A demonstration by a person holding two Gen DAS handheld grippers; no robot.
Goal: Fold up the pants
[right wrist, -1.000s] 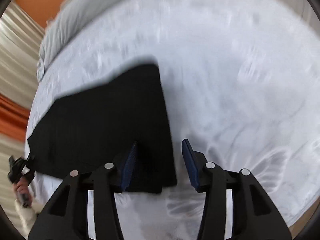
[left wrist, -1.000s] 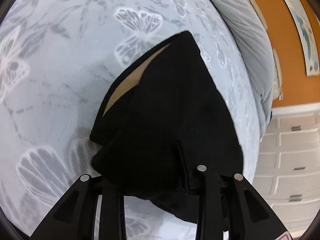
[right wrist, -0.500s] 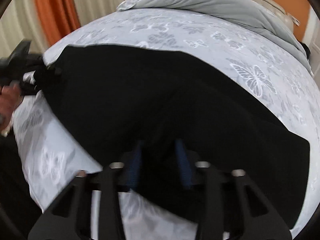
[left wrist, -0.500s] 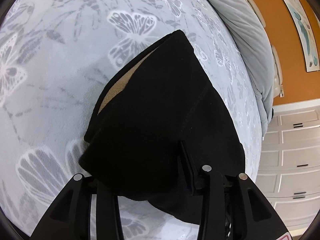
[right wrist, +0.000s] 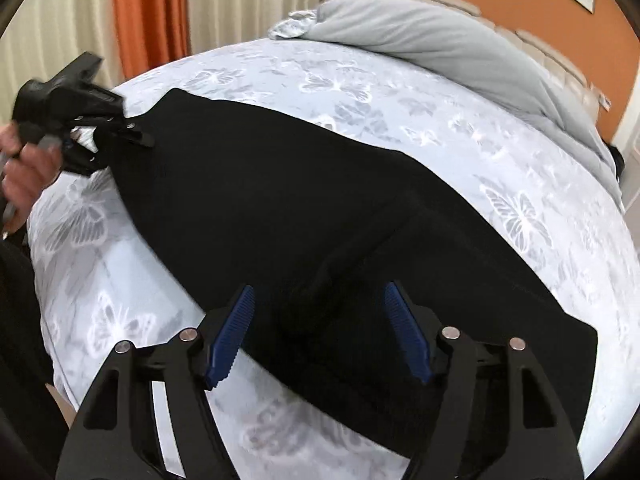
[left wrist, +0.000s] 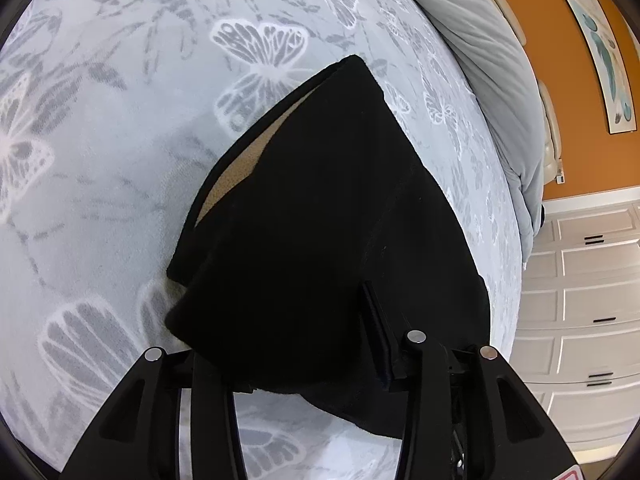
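Across the bed [right wrist: 460, 128], on its butterfly-print cover, the black pants [right wrist: 280, 200] lie stretched in a long band from the far left to the near right, with a grey duvet [right wrist: 440, 40] bunched beyond them. A second ago the right tongs [right wrist: 320, 332] looked at one end of the pants lying flat; half a second ago they were pressed together over the dark cloth, and they have just been opening. Now their blue pads [right wrist: 234, 336] stand spread with the fabric beneath and between them, not pinched. I judge that as a release: one fold has been laid over, shown by the doubled ridge near the tongs. At the far left the left tongs [left wrist: 316, 364] sit at the other end, a hand [right wrist: 24, 172] behind them. Their jaws have also been opening; cloth drapes over the left finger, so whether the pads press on it I cannot tell. A tan lining [left wrist: 240, 164] shows at the waistband. Next likely comes a new grip for another fold.
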